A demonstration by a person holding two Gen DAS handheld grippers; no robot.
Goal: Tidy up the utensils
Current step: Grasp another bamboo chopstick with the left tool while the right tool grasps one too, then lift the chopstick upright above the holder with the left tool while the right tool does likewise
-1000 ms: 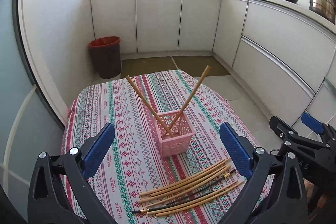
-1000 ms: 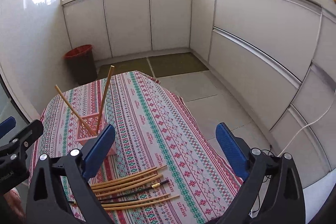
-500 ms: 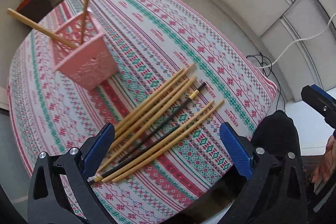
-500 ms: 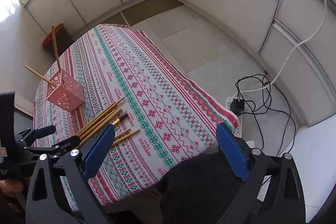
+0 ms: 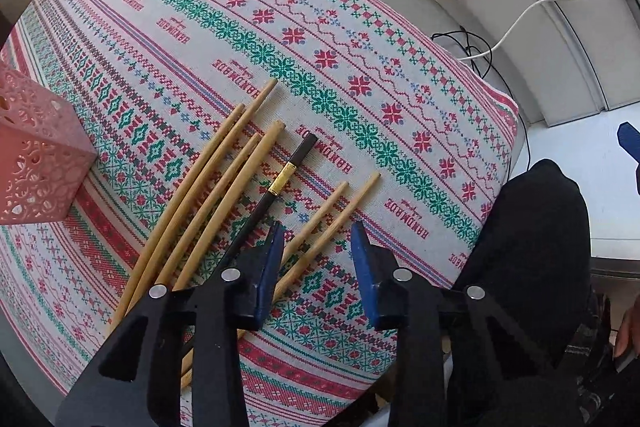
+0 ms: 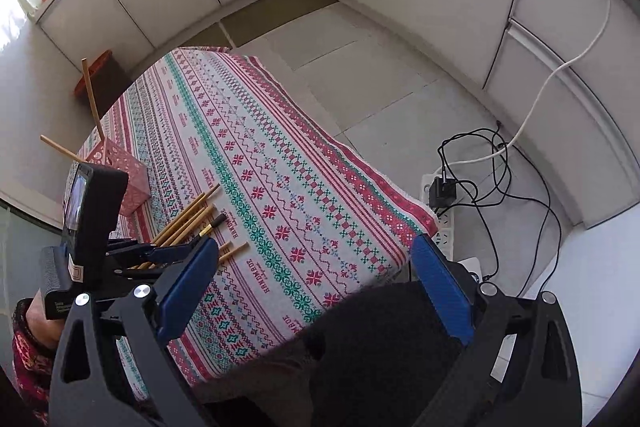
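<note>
Currently I note the table, covered by a patterned tablecloth (image 5: 288,39), filling most of the left wrist view. On it, at 9 o'clock from the left gripper, sits the pink basket (image 5: 28,163); the right wrist view shows two bamboo chopsticks (image 6: 91,95) standing tilted inside it.

Loose chopsticks lie side by side on the cloth, tips toward 1 o'clock: four bamboo chopsticks (image 5: 208,183) in a bundle, then one black chopstick (image 5: 280,179) with a gold band, then a bamboo pair (image 5: 336,211) nearest the table edge.

My left gripper (image 5: 316,239) points steeply down over that bamboo pair; its jaws are closing, both sticks pass between the blue pads, and the pads do not yet press on them.

My right gripper (image 6: 312,279) hangs off the near table edge at 5 o'clock from the chopsticks, jaws spread wide, nothing between them. Below it I see a dark trouser leg (image 6: 384,347).
</note>
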